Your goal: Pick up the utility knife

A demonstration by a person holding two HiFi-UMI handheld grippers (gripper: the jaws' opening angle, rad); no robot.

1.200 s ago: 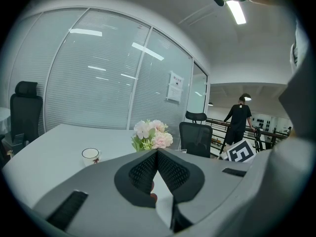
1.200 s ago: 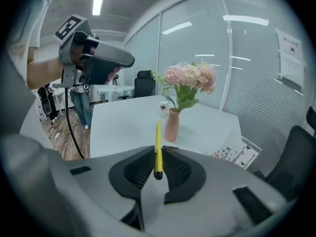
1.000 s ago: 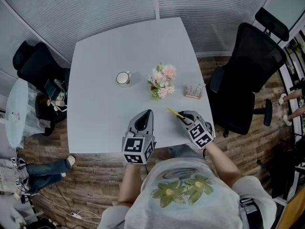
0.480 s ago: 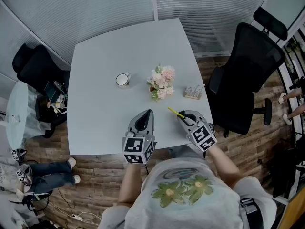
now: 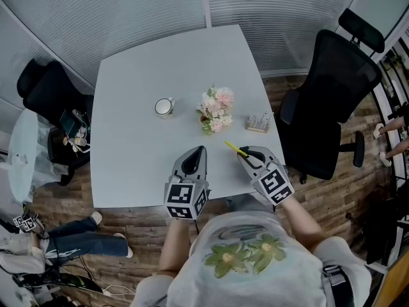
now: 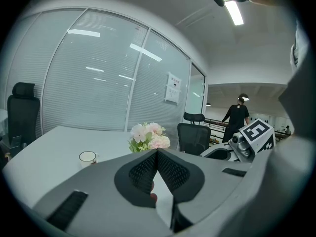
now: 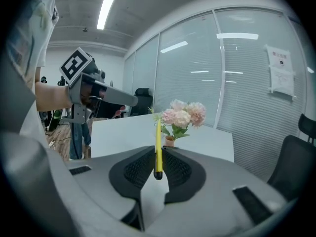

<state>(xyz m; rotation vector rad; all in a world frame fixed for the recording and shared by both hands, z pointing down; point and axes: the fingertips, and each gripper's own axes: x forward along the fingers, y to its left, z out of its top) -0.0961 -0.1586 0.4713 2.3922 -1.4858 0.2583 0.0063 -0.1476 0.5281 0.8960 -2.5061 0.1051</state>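
- Right gripper [image 7: 157, 152]: the jaws are set narrow and are clamped on the utility knife [image 7: 158, 143]. Its yellow body is pinched between the black ribbed pads and projects forward past the tips.
- From the head view, the utility knife is seen sticking out of the right gripper toward the flowers, over the near right part of the table [image 5: 131, 162]. Whether its far end touches the table top cannot be determined.
- Left gripper [image 6: 157, 153]: the jaws are brought together at the tips and nothing is gripped. It is held over the table's near edge, to the left of the right gripper and apart from it.
- A small pot of pink flowers [image 5: 216, 109] is noted beyond both grippers, toward the middle of the table.
- A white mug [image 5: 164, 105] is stood left of the flowers, apart from them.
- A small box [image 5: 259, 123] is placed right of the flowers, near the table's right edge.
- A black office chair [image 5: 332, 88] is positioned beside that right edge.
- A glass wall [image 5: 153, 11] with blinds is recorded behind the table's far edge.
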